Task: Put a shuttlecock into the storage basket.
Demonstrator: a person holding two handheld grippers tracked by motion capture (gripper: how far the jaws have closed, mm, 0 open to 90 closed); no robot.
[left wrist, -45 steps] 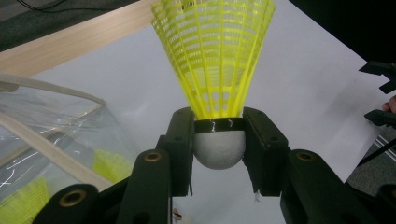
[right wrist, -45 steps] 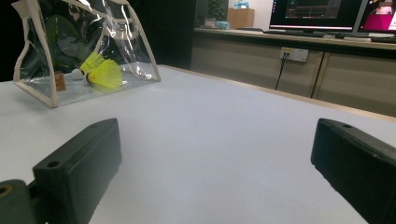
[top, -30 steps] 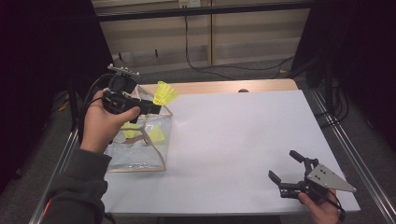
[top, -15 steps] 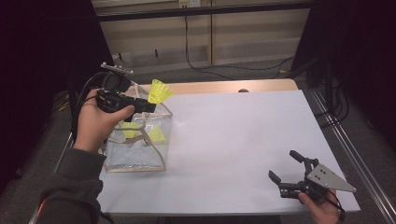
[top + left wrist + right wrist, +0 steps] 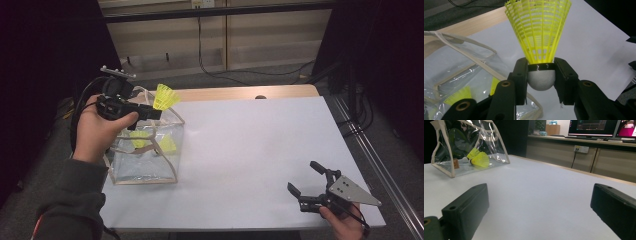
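The shuttlecock (image 5: 539, 30) in the left gripper (image 5: 541, 75) looks v. light: a thin yellow plastic skirt on a white rounded cork. The skirt is prob. springy and easy to crush or bend, so grip at the cork, not the mesh. That's where the jaws are clamped now, one each side of the cork w/ the skirt pointing away from the hand. The cork is round and smooth-ish, so it may pivot if squeezed off-centre. In the high view the held shuttlecock sits above the far corner of the clear bag (image 5: 145, 165), which stands on the left of the white worktop (image 5: 250, 150). The bag is soft, floppy plastic w/ cloth trim; likely to shift if bumped.

Count: 3 shuttlecocks, 1 held and 2 more (image 5: 152, 142) inside the bag. 1 bag. 2 grippers; the right gripper (image 5: 312, 187) rests near the worktop's near right edge, jaws wide apart, nothing between them.
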